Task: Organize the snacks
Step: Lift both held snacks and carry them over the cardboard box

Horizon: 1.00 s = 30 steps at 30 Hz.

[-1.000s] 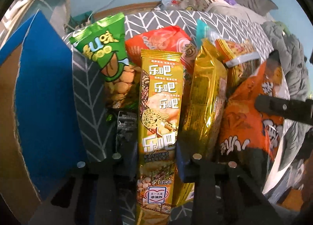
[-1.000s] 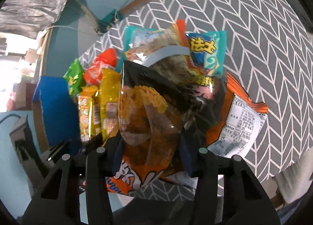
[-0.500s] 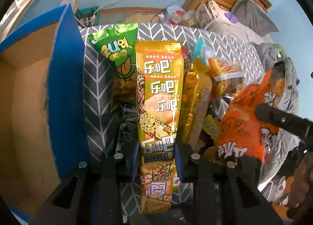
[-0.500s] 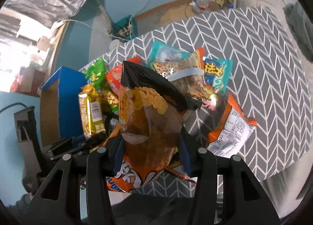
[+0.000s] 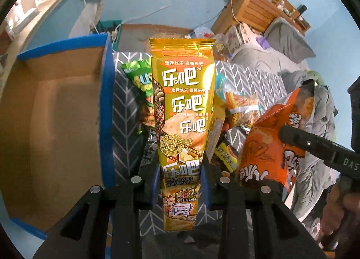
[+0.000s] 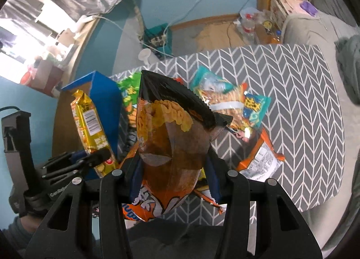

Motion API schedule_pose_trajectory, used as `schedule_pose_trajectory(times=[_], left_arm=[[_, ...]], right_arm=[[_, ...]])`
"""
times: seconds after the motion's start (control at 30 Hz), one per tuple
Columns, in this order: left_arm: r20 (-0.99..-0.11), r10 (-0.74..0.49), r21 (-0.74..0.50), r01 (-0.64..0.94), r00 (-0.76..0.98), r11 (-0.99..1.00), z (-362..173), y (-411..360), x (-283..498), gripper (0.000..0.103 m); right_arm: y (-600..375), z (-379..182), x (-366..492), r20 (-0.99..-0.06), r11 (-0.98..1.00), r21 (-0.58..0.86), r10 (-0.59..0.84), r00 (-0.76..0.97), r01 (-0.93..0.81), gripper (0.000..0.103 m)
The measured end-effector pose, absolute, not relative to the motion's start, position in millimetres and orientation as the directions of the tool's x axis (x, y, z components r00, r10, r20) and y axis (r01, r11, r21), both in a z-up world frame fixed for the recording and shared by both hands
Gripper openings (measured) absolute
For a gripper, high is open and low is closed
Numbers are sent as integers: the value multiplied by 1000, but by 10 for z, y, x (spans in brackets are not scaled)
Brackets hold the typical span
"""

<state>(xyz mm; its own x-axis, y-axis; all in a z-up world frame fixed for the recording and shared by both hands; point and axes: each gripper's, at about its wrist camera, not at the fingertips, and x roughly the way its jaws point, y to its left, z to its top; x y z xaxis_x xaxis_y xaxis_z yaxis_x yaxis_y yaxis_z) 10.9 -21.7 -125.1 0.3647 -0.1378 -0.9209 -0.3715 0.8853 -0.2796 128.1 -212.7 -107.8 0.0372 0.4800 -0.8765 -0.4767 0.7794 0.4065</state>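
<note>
My left gripper [image 5: 180, 182] is shut on a tall gold snack pack [image 5: 182, 110] and holds it upright above the table, right of the open blue cardboard box [image 5: 56, 110]. My right gripper [image 6: 172, 180] is shut on an orange and black crisp bag [image 6: 171, 128], lifted above the pile. That bag also shows in the left wrist view [image 5: 270, 146], and the gold pack in the right wrist view [image 6: 90, 123]. On the table lie a green nut bag [image 5: 137, 78], a teal snack bag [image 6: 227, 99] and an orange bag [image 6: 261, 160].
The table has a grey chevron cloth [image 6: 303, 101]. The box [image 6: 103, 101] stands at its left end. Beyond lie a wooden shelf [image 5: 258, 9], grey bedding [image 5: 292, 42] and floor clutter with cables [image 6: 157, 38].
Both grippers have risen with their bags. The gold pack moved up and toward the box, whose inside now shows more. The snack pile looks smaller and further below.
</note>
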Motion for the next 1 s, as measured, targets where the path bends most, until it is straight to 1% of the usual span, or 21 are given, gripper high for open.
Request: schedule_pose_trajectory(times=[0.3, 0.67, 1.0], left_arm=[[-896, -106, -310, -438, 431, 844, -882, 75, -147, 30], [-875, -22, -311, -527, 483, 791, -584, 488, -457, 30], [-880, 61, -277, -612, 471, 741, -567, 904, -759, 30]], right_arm=[[-1811, -758, 1217, -859, 716, 406, 511, 30, -569, 48], [-1300, -518, 1099, -837, 610, 400, 546, -2, -683, 48], [-731, -454, 916, -815, 503, 424, 574, -76, -753, 48]])
